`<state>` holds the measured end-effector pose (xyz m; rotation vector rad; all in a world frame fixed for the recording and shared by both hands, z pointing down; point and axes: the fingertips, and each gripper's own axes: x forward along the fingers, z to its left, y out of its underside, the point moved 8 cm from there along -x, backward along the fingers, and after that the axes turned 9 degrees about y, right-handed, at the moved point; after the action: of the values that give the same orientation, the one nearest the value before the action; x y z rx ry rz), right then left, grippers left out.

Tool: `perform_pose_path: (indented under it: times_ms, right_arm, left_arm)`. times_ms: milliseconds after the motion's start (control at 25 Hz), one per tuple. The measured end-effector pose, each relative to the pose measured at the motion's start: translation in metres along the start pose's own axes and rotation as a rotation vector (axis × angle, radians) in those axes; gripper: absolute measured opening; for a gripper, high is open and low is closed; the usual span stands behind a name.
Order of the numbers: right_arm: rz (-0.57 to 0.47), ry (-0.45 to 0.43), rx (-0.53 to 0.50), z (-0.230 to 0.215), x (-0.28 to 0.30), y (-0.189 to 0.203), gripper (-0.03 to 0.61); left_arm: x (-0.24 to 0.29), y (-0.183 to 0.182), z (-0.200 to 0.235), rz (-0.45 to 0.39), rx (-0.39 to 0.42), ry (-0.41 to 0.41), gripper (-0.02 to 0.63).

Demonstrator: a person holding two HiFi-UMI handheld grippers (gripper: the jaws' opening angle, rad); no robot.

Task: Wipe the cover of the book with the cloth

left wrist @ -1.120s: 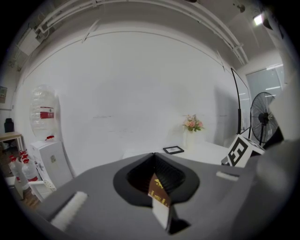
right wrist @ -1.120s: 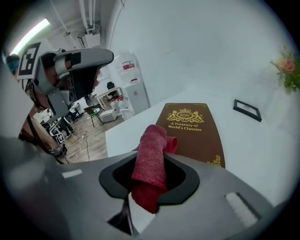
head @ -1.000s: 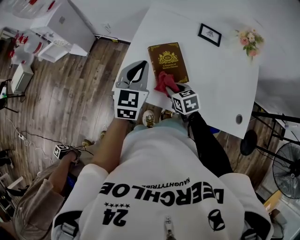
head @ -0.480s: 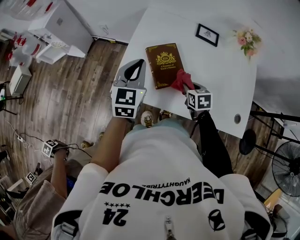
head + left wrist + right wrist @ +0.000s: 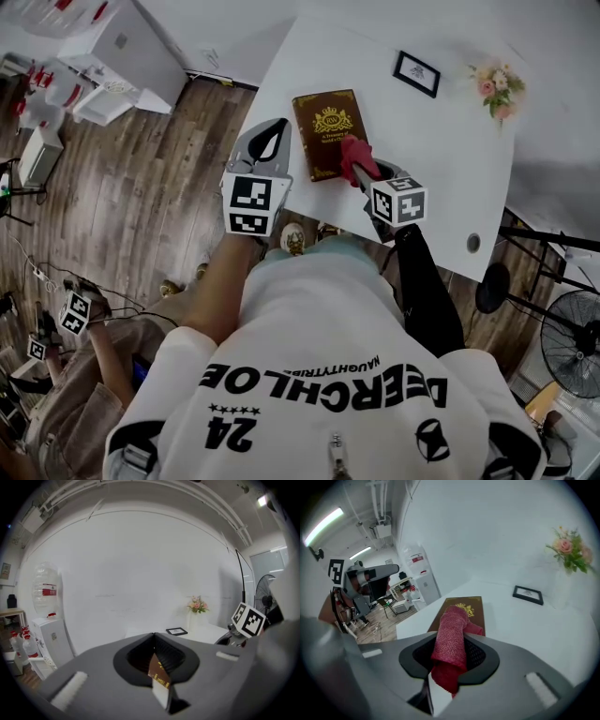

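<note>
A brown book (image 5: 328, 131) with gold print lies flat on the white table (image 5: 441, 159), near its left edge. My right gripper (image 5: 363, 170) is shut on a red cloth (image 5: 354, 154), which rests on the lower right part of the cover. In the right gripper view the cloth (image 5: 451, 641) bulges out between the jaws over the book (image 5: 472, 609). My left gripper (image 5: 271, 137) hangs left of the book, beside the table edge, shut with nothing in it. In the left gripper view its tips (image 5: 153, 637) meet, and a strip of the book (image 5: 158, 672) shows below them.
A small black picture frame (image 5: 418, 71) and a bunch of pink flowers (image 5: 497, 84) sit at the table's far side. A round hole (image 5: 473, 242) is near its front right edge. A fan (image 5: 572, 342) stands at right, a white cabinet (image 5: 122, 47) at far left, another person (image 5: 84, 375) at lower left.
My right gripper swept the red cloth from the cover's lower middle out past the book's right edge, then back onto the lower right of the cover. The left gripper stayed put.
</note>
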<state>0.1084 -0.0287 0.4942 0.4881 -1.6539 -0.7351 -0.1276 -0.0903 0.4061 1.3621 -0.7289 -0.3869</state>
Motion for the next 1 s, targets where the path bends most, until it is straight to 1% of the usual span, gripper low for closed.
perform_pose_path:
  times_ms: [120, 280, 400, 480, 640, 880, 1000]
  right_arm:
    - [0.004, -0.086, -0.045, 0.025, 0.017, -0.018, 0.089]
    - [0.053, -0.192, -0.098, 0.058, 0.046, -0.029, 0.089]
    - [0.123, -0.213, -0.123, 0.067, 0.068, -0.022, 0.089]
    - [0.149, -0.199, -0.129, 0.063, 0.074, -0.017, 0.089]
    - [0.151, -0.140, -0.126, 0.041, 0.072, -0.018, 0.089]
    - [0.149, -0.007, -0.040, -0.020, 0.064, -0.017, 0.089]
    - [0.142, 0.056, -0.013, -0.045, 0.059, -0.016, 0.089]
  left_arm:
    - [0.001, -0.001, 0.003, 0.003, -0.006, -0.015, 0.058]
    - [0.002, -0.003, 0.005, 0.007, -0.013, -0.040, 0.058]
    - [0.005, -0.002, 0.008, 0.014, -0.018, -0.058, 0.058]
    - [0.008, -0.002, 0.009, 0.018, -0.021, -0.063, 0.058]
    - [0.017, -0.001, 0.012, 0.026, -0.028, -0.067, 0.058]
    - [0.038, -0.005, 0.012, 0.024, -0.026, -0.055, 0.058]
    - [0.047, -0.006, 0.012, 0.025, -0.027, -0.052, 0.058]
